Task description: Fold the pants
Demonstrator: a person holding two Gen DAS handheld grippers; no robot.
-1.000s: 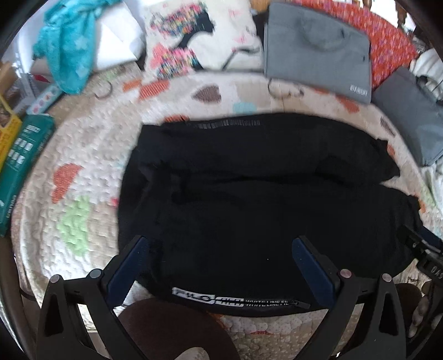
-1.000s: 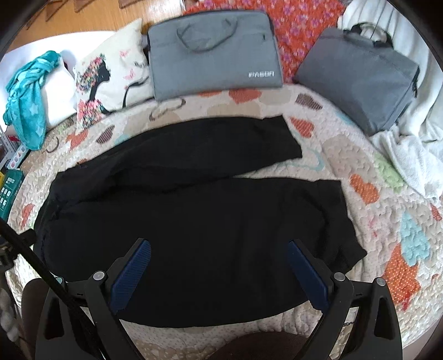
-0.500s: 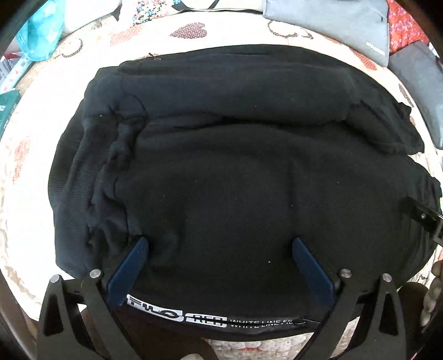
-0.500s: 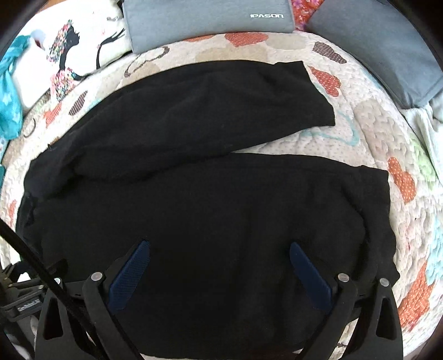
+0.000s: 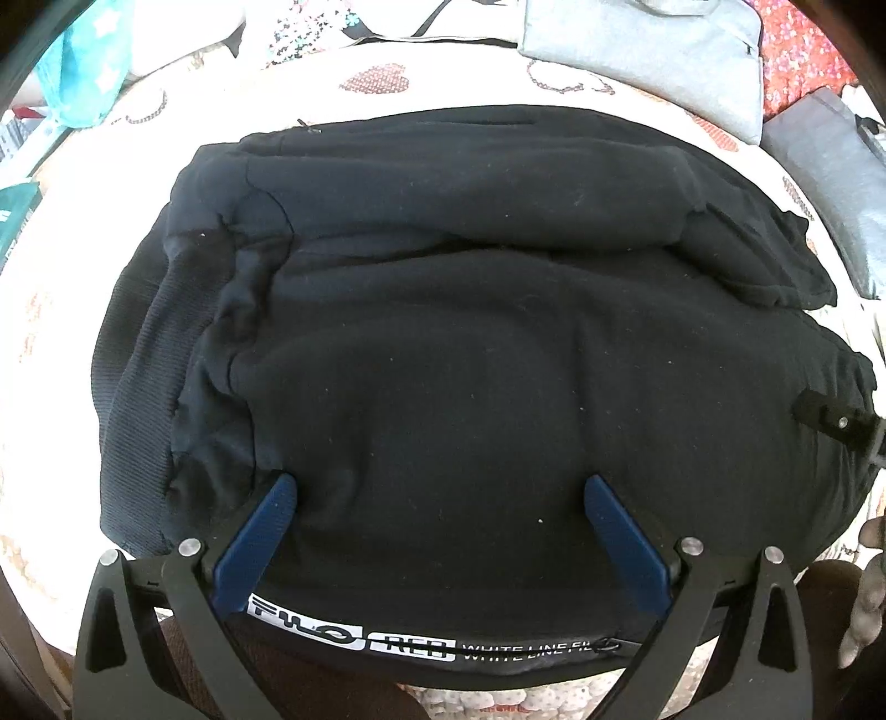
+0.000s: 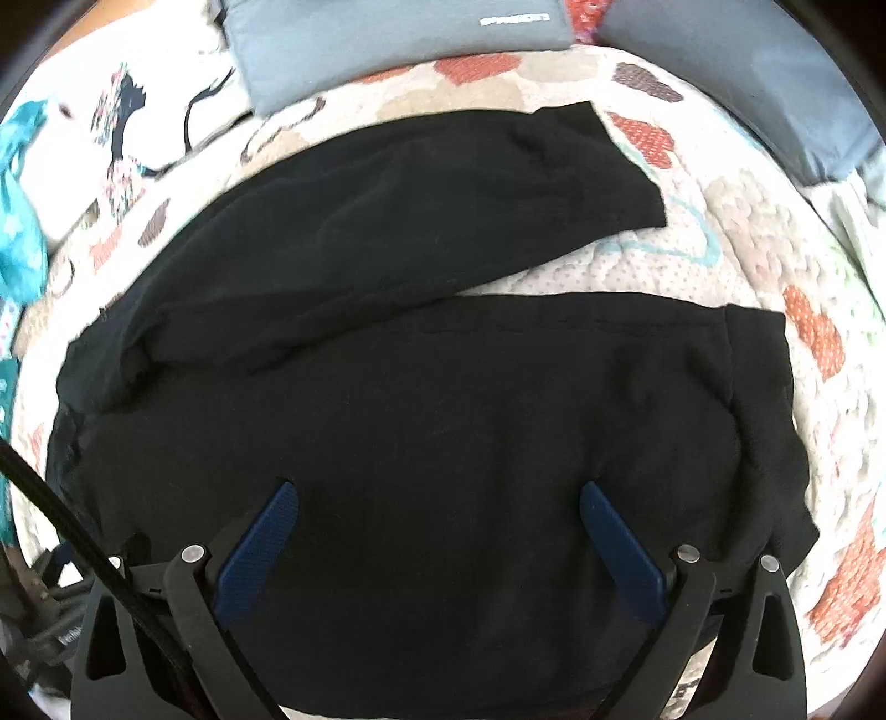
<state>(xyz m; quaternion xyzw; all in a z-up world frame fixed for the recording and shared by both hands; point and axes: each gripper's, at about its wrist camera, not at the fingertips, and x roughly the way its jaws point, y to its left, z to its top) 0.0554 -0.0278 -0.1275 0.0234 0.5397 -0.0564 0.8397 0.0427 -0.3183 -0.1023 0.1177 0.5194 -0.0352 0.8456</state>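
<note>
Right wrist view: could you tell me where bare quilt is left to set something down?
Bare quilt lies right of the black pants, between the far leg's cuff and the darker grey bag. A narrow wedge opens between the two legs. The far edge is crowded by the grey laptop bag and printed pillow.

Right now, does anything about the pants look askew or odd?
Yes. The black pants are spread on the quilt with legs splayed: the far leg angles away from the near one, leaving a wedge of quilt between them. Both grippers are open above the fabric.
</note>
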